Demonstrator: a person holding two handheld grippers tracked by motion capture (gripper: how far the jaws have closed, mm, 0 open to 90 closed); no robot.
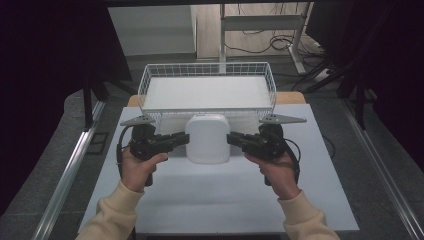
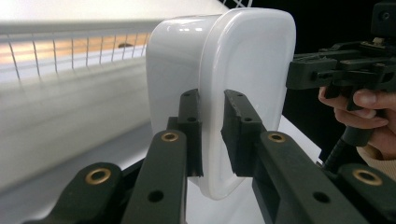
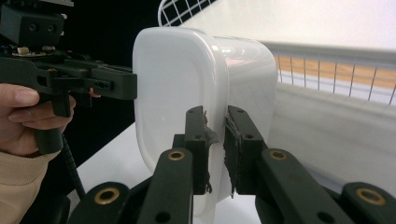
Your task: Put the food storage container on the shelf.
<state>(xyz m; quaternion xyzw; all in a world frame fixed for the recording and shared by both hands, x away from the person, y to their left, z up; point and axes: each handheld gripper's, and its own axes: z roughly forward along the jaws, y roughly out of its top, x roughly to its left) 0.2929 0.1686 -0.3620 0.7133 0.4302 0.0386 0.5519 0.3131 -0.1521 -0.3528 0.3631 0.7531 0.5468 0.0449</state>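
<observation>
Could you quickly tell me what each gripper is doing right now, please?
Left gripper: shut on the rim of the white container.
Right gripper: shut on the container's opposite rim.

Both forearms came up from the bottom edge, cream sleeves showing. The left hand (image 1: 139, 167) gripped its handle at centre-left, the left gripper (image 1: 186, 140) pointing inward toward frame centre, jaws clamped close. The right hand (image 1: 276, 167) mirrored it at centre-right, the right gripper (image 1: 230, 139) aimed inward, jaws likewise pinched nearly together.
</observation>
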